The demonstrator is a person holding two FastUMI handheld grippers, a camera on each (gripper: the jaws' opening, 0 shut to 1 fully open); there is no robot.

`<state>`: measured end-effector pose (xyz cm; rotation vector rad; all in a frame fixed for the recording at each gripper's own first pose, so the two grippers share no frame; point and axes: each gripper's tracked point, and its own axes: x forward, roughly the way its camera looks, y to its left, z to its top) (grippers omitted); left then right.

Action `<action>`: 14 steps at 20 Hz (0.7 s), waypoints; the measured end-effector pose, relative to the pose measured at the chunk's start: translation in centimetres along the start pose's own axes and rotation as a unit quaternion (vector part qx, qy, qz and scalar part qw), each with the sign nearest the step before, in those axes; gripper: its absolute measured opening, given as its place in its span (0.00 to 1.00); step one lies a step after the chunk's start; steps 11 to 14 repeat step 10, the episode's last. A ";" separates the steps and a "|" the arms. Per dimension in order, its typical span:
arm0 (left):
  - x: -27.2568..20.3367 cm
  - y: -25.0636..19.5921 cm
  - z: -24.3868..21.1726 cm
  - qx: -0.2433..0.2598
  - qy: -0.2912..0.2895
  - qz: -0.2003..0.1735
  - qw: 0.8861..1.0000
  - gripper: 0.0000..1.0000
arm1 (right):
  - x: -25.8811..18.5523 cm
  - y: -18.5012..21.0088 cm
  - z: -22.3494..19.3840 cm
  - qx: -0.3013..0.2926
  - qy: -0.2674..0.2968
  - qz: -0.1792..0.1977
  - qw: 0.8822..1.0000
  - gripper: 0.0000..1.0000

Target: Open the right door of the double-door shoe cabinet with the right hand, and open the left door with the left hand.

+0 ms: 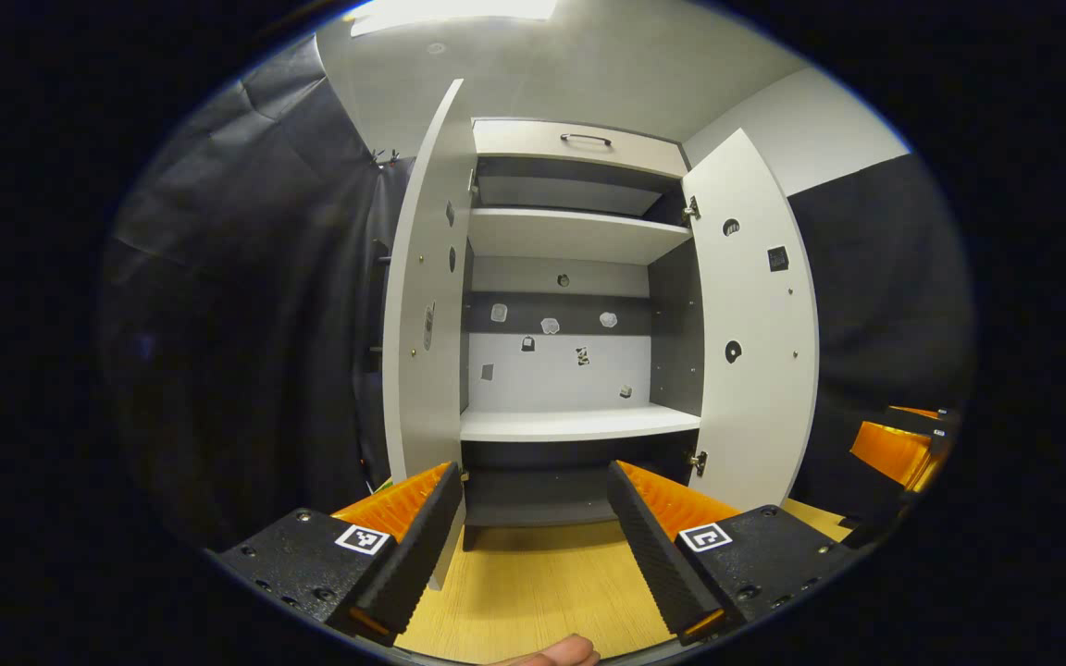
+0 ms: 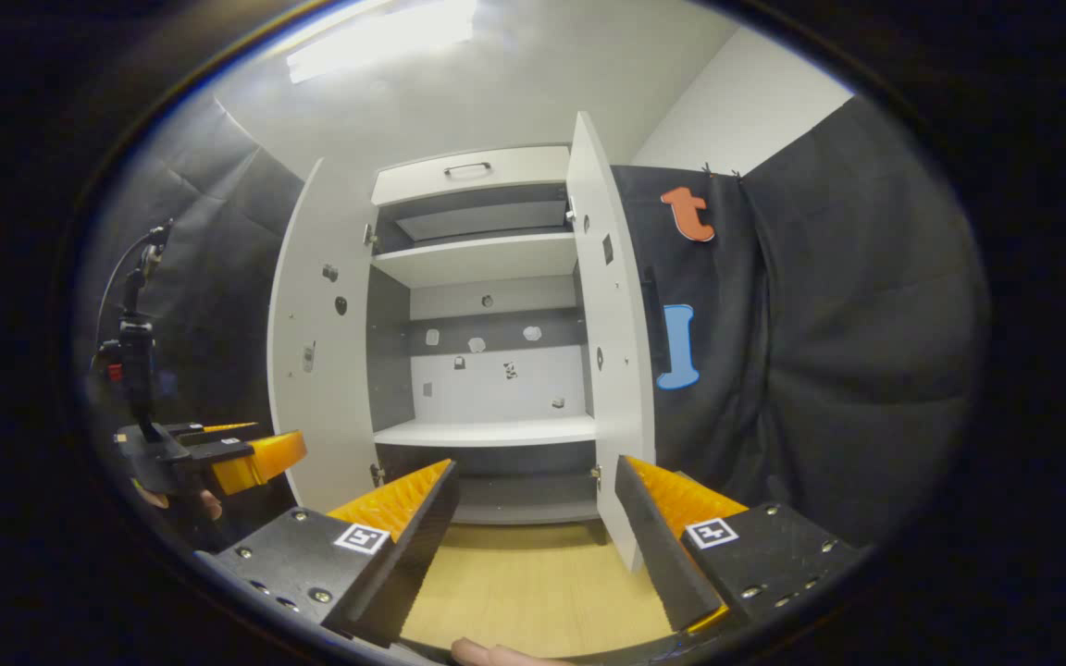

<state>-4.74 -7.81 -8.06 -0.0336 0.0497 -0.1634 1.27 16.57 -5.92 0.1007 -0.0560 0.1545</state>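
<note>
The white shoe cabinet stands ahead with both doors swung wide. Its left door and right door show their inner faces. In the right gripper view the left door and right door frame the cabinet's shelves. My left gripper is open, a little back from the cabinet, holding nothing. My right gripper is open too, just short of the right door's lower edge. The left gripper also appears at the left of the right gripper view, held by a hand.
A drawer with a dark handle tops the cabinet. Small stickers dot the cabinet's back panel. Wooden floor runs up to the cabinet. Black cloth hangs on both sides. The right gripper shows at the right edge of the left gripper view.
</note>
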 end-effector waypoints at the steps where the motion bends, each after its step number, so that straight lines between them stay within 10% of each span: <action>1: -0.1 0.1 0.1 -0.001 -0.002 0.002 1.000 0.98 | -0.2 0.1 0.0 -0.003 0.001 0.001 1.000 0.98; 14: -0.7 -0.6 1.3 -0.002 -0.018 -0.004 1.000 0.97 | -0.6 0.3 0.2 -0.006 -0.003 0.005 1.000 1.00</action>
